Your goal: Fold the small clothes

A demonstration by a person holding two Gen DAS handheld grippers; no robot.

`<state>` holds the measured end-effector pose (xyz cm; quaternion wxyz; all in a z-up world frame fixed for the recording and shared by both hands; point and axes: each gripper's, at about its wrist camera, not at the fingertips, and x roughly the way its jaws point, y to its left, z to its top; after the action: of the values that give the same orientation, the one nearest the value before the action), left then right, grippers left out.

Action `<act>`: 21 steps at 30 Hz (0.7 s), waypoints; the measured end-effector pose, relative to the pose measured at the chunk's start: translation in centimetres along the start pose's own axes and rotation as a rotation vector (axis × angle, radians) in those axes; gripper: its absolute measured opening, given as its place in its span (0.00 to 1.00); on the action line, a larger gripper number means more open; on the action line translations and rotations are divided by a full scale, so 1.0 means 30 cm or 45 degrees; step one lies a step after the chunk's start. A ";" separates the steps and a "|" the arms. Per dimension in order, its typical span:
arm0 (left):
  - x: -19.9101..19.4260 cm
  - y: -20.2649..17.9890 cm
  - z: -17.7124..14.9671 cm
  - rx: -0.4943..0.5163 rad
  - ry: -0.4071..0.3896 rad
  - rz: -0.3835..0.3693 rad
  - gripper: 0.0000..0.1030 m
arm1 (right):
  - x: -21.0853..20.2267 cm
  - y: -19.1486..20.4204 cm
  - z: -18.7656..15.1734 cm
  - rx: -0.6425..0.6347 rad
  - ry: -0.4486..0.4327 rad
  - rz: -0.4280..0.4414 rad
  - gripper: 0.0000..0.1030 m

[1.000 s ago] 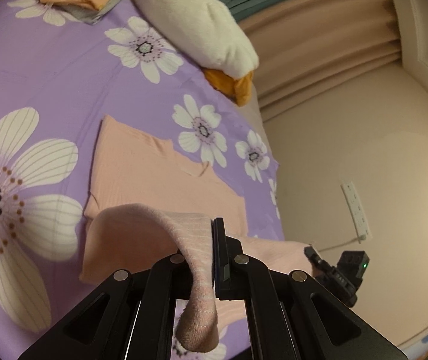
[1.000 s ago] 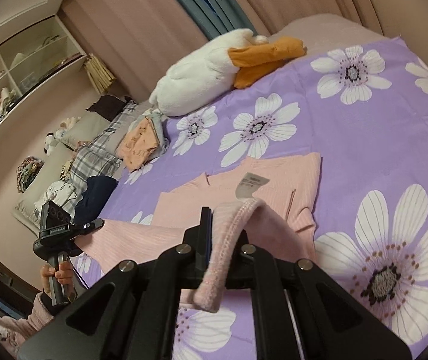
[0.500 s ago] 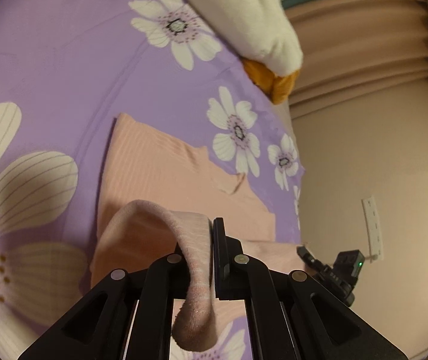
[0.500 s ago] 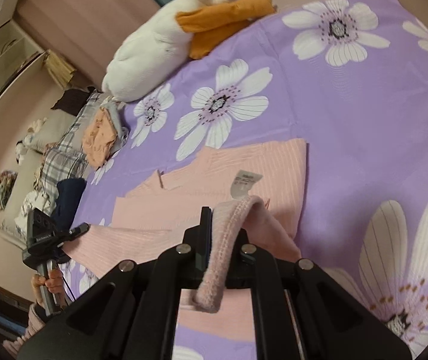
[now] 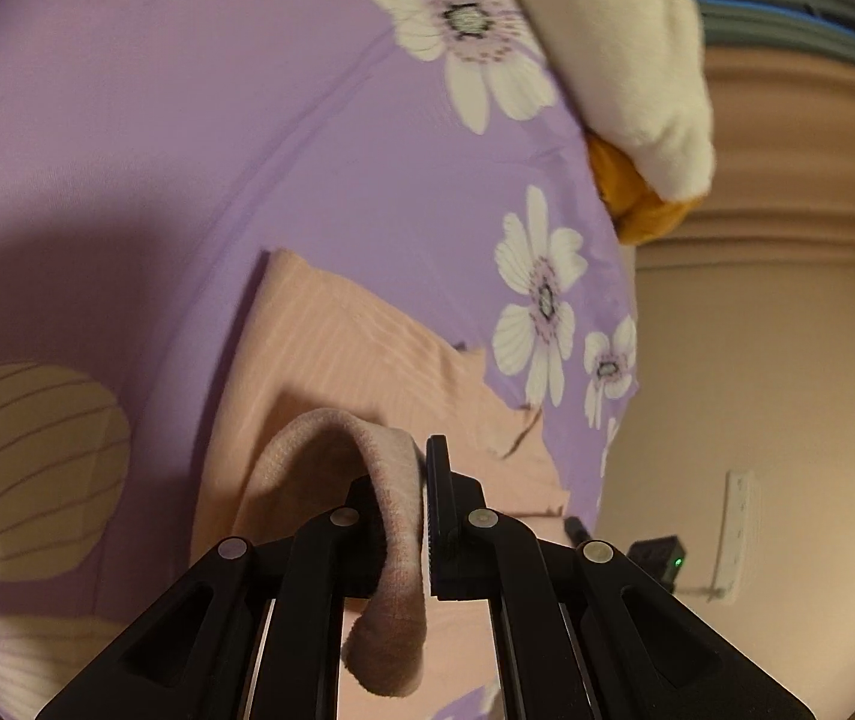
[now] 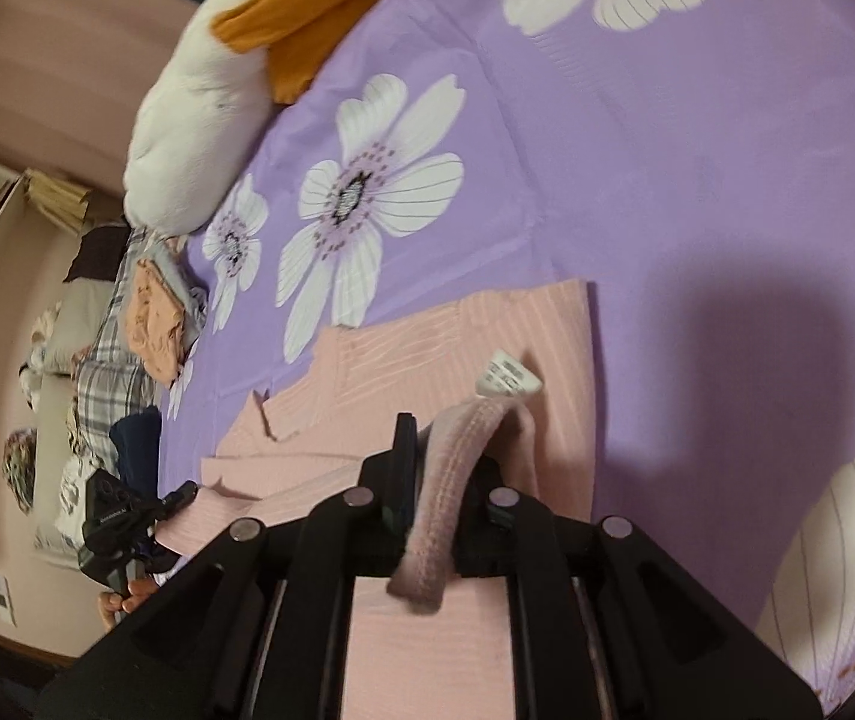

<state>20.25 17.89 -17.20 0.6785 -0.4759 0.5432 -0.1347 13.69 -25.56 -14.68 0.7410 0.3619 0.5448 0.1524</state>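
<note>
Left tongs (image 5: 421, 516) clenched on hem of pink top (image 5: 337, 348), top lying mid-bed on purple sheet (image 5: 187, 120). Right tongs (image 6: 433, 480), jaws just been opening, hem band still between them, loosely. Risk: right hem slips out early, fold lands crooked.

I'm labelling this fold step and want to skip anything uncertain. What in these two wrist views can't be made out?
- Left wrist view: the pink garment's near hem, hidden behind the left gripper and its clamped fold.
- Right wrist view: print on the care label, too small and blurred.
- Right wrist view: whether the right gripper pads press the pink cuff; its jaws have just been opening.
- Right wrist view: the clothes pile at left, blurred.
</note>
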 end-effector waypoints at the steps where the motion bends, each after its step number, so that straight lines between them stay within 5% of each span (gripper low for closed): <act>1: 0.009 0.010 0.008 -0.037 0.017 0.004 0.00 | 0.002 -0.009 0.008 0.023 0.000 0.009 0.23; 6: 0.008 0.029 0.014 -0.079 0.061 -0.006 0.01 | 0.004 -0.018 0.042 0.057 0.004 0.048 0.29; 8: 0.001 0.031 0.021 -0.110 0.071 -0.035 0.19 | 0.009 -0.017 0.056 0.079 0.000 0.062 0.33; 10: -0.015 0.040 0.039 -0.164 0.035 -0.088 0.65 | 0.017 -0.017 0.069 0.100 -0.014 0.069 0.37; 21: -0.036 0.036 0.135 -0.206 -0.120 -0.121 0.68 | 0.026 0.023 0.152 0.095 -0.102 0.052 0.40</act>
<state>22.99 21.22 -17.58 0.6555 -0.5600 0.4967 -0.0999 18.27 -26.28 -14.09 0.7448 0.4063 0.5125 0.1325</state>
